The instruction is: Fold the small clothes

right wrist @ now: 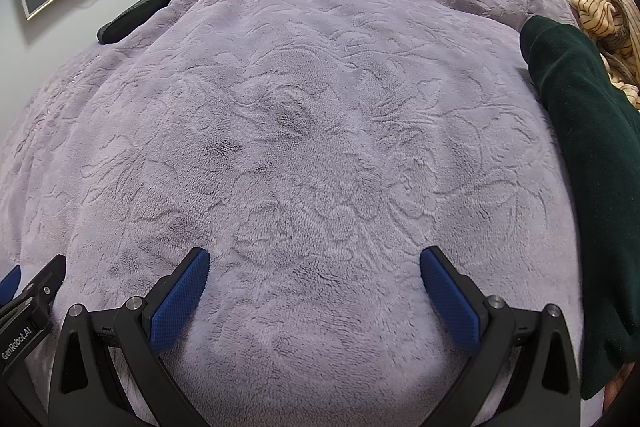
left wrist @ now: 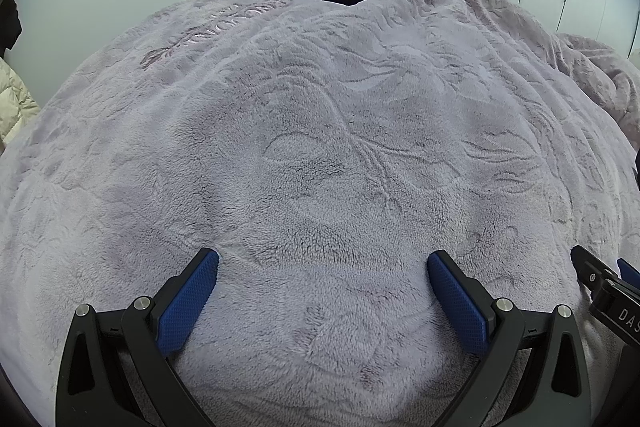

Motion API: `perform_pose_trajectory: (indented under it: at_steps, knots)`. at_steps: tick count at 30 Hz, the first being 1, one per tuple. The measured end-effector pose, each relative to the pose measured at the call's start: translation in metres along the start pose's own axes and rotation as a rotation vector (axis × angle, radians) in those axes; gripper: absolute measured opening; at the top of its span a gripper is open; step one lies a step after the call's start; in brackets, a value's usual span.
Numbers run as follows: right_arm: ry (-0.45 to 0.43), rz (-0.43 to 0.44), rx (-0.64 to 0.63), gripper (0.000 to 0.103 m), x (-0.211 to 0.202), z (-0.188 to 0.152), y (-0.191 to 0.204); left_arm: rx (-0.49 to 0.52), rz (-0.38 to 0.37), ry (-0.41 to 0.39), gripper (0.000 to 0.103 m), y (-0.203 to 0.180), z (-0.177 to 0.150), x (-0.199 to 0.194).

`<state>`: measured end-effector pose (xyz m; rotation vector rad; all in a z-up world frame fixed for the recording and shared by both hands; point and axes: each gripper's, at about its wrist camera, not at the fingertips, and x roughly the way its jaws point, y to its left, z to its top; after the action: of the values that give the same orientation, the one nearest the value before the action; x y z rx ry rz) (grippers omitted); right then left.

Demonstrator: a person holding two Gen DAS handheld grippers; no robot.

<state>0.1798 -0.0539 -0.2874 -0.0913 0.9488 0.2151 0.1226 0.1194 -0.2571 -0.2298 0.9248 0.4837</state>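
Both grippers, left [left wrist: 323,259] and right [right wrist: 314,255], jaws spread, empty, over blanket [right wrist: 320,107]; green garment [right wrist: 592,167] at blanket's right edge: looks soft, light, limp; pinch near hem corner

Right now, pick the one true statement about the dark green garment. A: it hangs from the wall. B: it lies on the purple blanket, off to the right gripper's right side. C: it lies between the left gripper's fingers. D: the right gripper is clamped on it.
B: the dark green garment lies on the purple blanket at the right edge of the right wrist view, clear of the open right gripper.
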Motion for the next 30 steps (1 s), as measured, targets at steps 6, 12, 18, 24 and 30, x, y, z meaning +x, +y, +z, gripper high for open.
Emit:
perform_pose_trajectory:
  at_steps: [6,12,18,24,30]
  knots:
    - [0.0,0.0,0.0,0.103,0.0011,-0.0002,-0.0007,0.0,0.0,0.002,0.103,0.0,0.0006,0.0006]
    - [0.0,0.0,0.001,0.103,0.0012,0.0002,-0.001,0.001,0.0,0.001,0.103,0.0,0.0006,0.0005]
    - [0.001,0.0,0.001,0.103,0.0014,0.0006,-0.0012,0.001,0.0,0.001,0.103,0.0,0.0006,0.0005]
    - [0.001,0.001,0.001,0.103,0.0014,0.0006,-0.0009,0.001,0.0,0.001,0.103,0.0,0.0006,0.0005]
    - [0.001,0.001,0.001,0.103,0.0017,0.0014,-0.002,0.001,0.0,0.001,0.103,0.0,0.0007,0.0005]
